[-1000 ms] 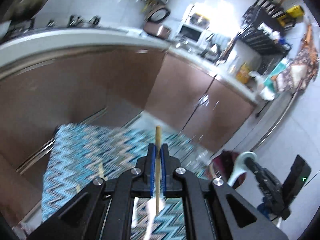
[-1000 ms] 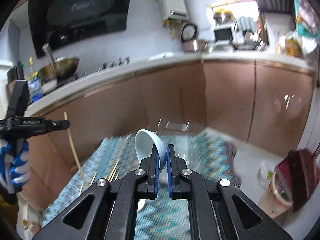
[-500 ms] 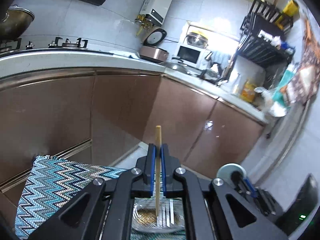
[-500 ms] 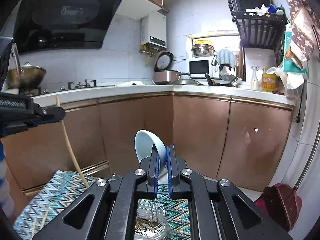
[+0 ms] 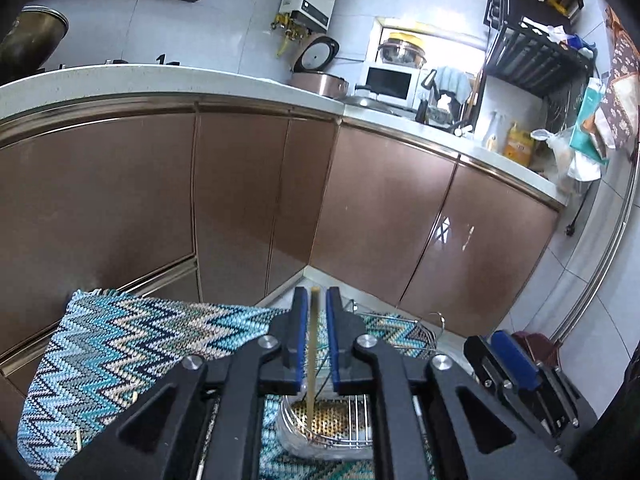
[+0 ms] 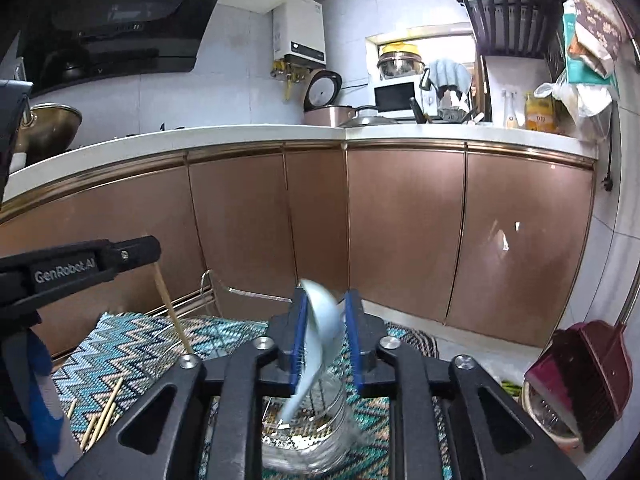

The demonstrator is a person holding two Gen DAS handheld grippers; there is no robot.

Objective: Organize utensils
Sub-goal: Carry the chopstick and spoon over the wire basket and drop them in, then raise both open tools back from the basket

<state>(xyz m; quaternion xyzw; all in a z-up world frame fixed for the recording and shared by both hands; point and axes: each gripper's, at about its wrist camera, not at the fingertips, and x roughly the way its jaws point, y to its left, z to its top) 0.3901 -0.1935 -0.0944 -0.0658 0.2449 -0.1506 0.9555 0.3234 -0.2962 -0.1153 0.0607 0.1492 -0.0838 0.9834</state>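
Both tongs lowered, opening; spoon (image 6: 322, 320) shows only right view.

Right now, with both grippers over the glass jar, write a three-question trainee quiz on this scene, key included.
1. Multiple choice: what stands between the left gripper jaws? A) a metal fork B) a wooden chopstick C) a knife
2. True or false: the pale blue spoon between the right gripper jaws has its handle pointing down into the glass jar.
3. Fill in: the jar stands on a ____-patterned cloth.

Key: 1 B. 2 true. 3 zigzag. Note for the trainee: both grippers' jaws are opening, with the chopstick and the spoon each loose between them above the jar.
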